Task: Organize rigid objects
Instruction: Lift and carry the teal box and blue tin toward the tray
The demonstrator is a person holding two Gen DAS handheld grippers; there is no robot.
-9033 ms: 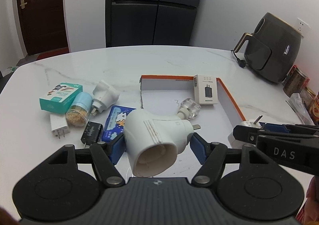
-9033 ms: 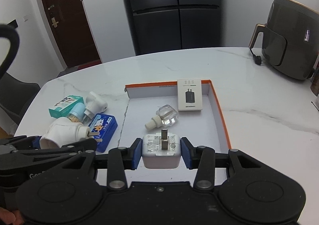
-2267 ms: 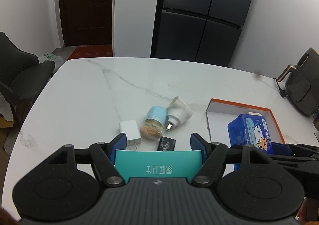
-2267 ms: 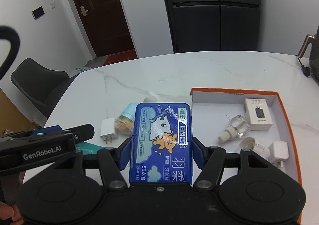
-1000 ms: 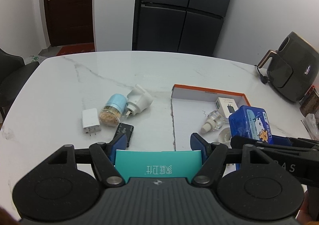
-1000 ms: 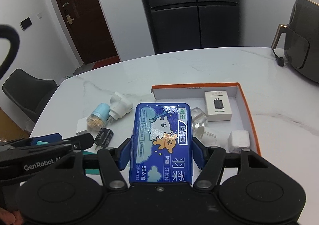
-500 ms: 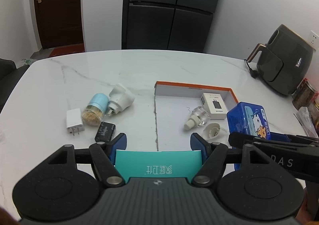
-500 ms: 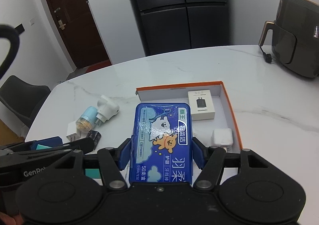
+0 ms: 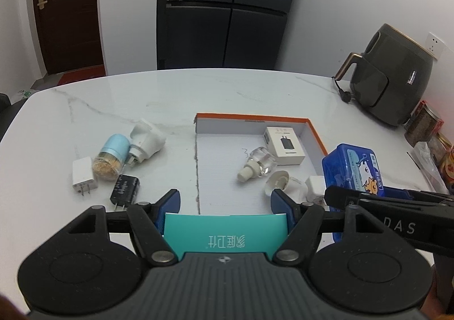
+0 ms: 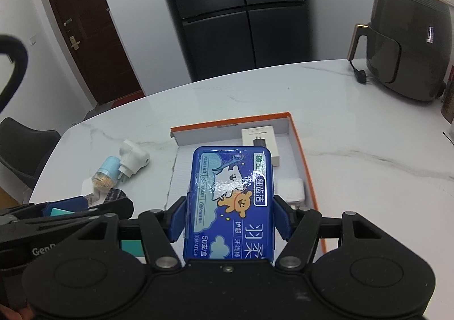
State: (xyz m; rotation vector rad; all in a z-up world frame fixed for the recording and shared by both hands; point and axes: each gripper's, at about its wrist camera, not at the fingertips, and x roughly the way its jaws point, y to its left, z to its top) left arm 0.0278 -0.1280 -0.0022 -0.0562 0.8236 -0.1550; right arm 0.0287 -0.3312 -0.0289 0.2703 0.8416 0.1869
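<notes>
both claws now over the orange-edged tray (image 9: 316, 132) — left claw (image 9: 225, 202) clamps teal box (image 9: 225, 232), right claw (image 10: 229, 213) clamps blue floss-pick box (image 10: 231, 200); placement imminent.

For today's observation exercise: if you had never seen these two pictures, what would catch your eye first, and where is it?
The bright blue box with a cartoon bear fills the foreground, clamped in the right gripper above the orange-rimmed tray. Next comes the teal box held in the left gripper at the tray's near edge. Far right on the table sits a dark air fryer.
</notes>
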